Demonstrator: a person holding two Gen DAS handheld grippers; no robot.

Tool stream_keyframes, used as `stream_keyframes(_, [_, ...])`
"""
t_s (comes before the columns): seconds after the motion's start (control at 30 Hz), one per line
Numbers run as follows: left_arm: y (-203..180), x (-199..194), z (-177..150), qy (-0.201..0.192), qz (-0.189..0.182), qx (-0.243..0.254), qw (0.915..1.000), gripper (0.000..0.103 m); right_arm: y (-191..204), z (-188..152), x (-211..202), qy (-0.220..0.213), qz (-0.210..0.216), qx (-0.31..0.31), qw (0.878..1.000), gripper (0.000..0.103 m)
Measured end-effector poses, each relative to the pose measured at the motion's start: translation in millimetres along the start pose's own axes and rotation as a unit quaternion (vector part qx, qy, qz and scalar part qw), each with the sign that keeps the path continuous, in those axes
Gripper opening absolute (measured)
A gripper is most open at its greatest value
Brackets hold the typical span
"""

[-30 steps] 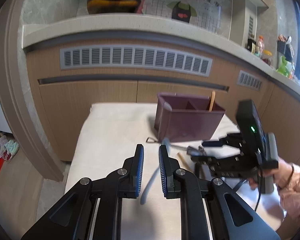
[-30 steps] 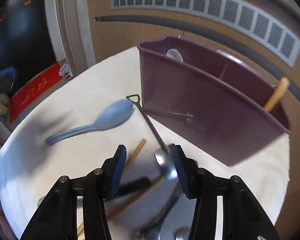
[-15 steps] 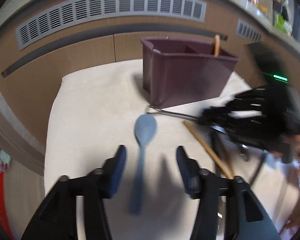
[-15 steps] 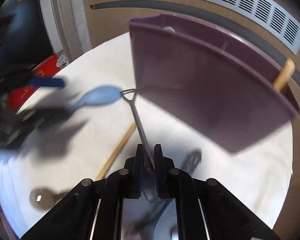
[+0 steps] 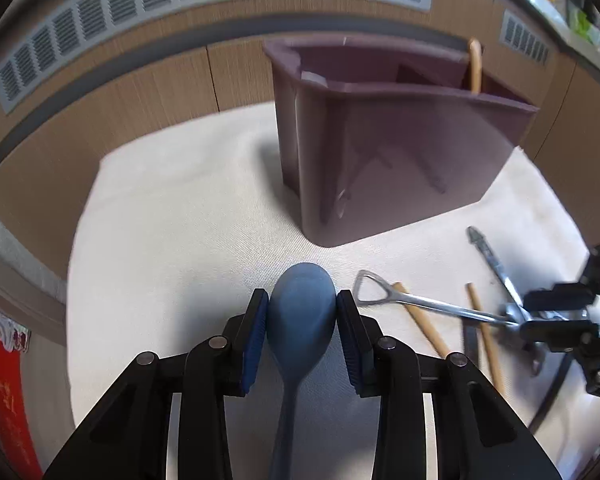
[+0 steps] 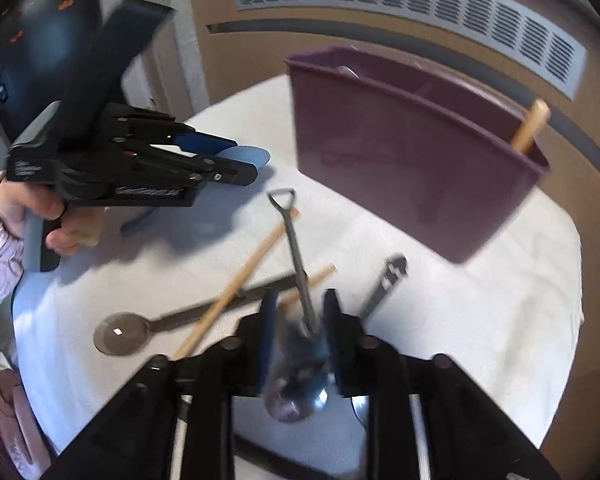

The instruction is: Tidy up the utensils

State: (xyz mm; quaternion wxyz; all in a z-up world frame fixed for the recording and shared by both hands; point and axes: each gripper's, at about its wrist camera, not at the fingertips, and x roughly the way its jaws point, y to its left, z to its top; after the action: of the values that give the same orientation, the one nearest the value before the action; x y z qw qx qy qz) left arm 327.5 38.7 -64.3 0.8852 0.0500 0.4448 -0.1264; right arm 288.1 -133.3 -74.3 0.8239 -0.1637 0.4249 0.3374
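Note:
A blue spoon [image 5: 302,312] lies on the white cloth. Its bowl sits between the pads of my left gripper [image 5: 302,300], whose jaws are closing and touch the bowl on both sides. In the right wrist view, the left gripper [image 6: 236,156] hovers low at the left over that spoon. A metal spoon with a shovel-shaped handle [image 6: 288,224] runs between the jaws of my right gripper [image 6: 300,304]. Those jaws are opening, and a gap shows on each side of the handle. The purple utensil holder [image 5: 400,152] stands behind, with one wooden chopstick [image 5: 475,64] in it.
Loose wooden chopsticks [image 6: 236,284], a dark spoon [image 6: 120,334] and a metal utensil [image 6: 388,280] lie on the cloth-covered table [image 5: 172,220]. A person's hand [image 6: 16,204] holds the left gripper. Wooden cabinets with vents stand behind the table.
My left gripper came down and forward over the blue spoon, opened wide, then narrowed onto its bowl. My right gripper, shut on the metal spoon's handle half a second ago, has parted its jaws.

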Motion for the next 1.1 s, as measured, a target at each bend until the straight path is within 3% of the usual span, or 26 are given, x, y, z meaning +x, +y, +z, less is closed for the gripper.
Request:
stream_keyframes(0.2, [19.8,-54.7,-15.0,-0.074,-0.032,-0.069,0.9944,0.036,8.2,43.8,33.4,-0.009,0.028,-0.018,0.999,0.031])
stream_keyframes(0.4, [37.8,-81.6,-23.2,-0.114,-0.042,-0.1,0.9876,0.036,9.8,64.4,78.9,0.019,-0.003,-0.027,0.999,0.031])
stream_keyframes(0.47, [43.2,-84.0,-27.2,-0.117,-0.049,-0.107,0.9861,0.036,10.1,65.1,79.0,0.018,-0.008,-0.027,0.999,0.019])
stream_keyframes(0.5, [45.4,-84.8,-29.0,-0.119,-0.05,-0.11,0.9855,0.036,11.5,65.3,77.4,0.019,-0.016,-0.03,0.999,0.019])
stream_keyframes(0.67, [48.5,-85.4,-34.1,-0.13,-0.057,-0.129,0.9814,0.036,15.7,53.4,39.0,-0.02,-0.026,-0.018,0.999,0.019])
stream_keyframes(0.93, [18.2,-111.1,-31.0,-0.156,-0.065,-0.116,0.9786,0.036,9.0,18.0,-72.2,-0.137,-0.026,0.04,0.989,0.019])
stream_keyframes(0.97, [14.3,-114.2,-29.9,-0.159,-0.068,-0.114,0.9783,0.035,6.7,19.9,-81.8,-0.15,-0.029,0.044,0.987,0.014])
stream_keyframes(1.0, [8.7,-118.4,-28.3,-0.163,-0.071,-0.111,0.9777,0.035,5.3,13.3,-95.0,-0.161,-0.037,0.046,0.985,0.001])
stream_keyframes(1.1, [-8.2,-130.8,-22.7,-0.174,-0.078,-0.098,0.9767,0.033,8.8,2.6,-120.9,-0.185,-0.058,0.046,0.98,0.002])
